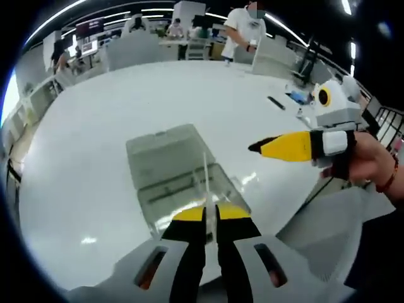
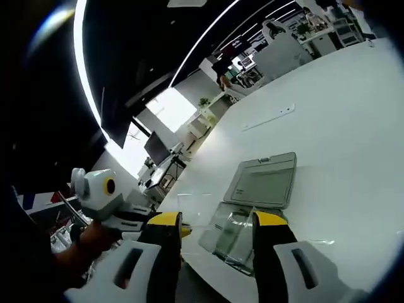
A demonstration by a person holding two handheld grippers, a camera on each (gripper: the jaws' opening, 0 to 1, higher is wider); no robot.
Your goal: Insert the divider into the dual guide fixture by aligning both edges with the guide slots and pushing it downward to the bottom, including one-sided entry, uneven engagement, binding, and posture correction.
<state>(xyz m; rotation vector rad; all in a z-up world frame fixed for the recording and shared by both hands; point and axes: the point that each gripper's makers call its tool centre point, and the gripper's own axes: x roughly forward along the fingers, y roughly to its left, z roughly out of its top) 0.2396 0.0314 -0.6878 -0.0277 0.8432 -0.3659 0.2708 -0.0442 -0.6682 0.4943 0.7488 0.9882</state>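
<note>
1. White table [image 1: 95, 158]: broad, rounded top, running from 9 to 3 o'clock across the left gripper view; in the right gripper view it fills the field from 12 to 5 o'clock.

2. Dual guide fixture [image 1: 177, 177]: clear plastic box with a flat grey-tinted lid or panel lying open behind it, resting on the table just past the left jaws. In the right gripper view the same fixture [image 2: 252, 208] lies between and beyond the right jaw tips, its clear body at 6 o'clock and the flat panel toward 12 o'clock.

3. Left gripper [image 1: 211, 211]: yellow-tipped black jaws, nearly shut, pinching the divider. In the right gripper view it enters at 8 o'clock, carried in a hand; its jaw tips are hidden there behind the right gripper's own left jaw.

4. Right gripper [image 2: 218, 221]: yellow-tipped jaws spread wide, holding nothing, poised above the fixture. In the left gripper view it comes in from 3 o'clock [image 1: 265, 146], tips closed to a point from this angle, clear of the fixture, held by a hand [image 1: 369, 161].

5. Divider [image 1: 206, 183]: thin clear sheet seen edge-on, standing upright from the left jaws over the fixture's clear body; whether its edges sit in the slots cannot be told.

6. Writing: none legible.
</note>
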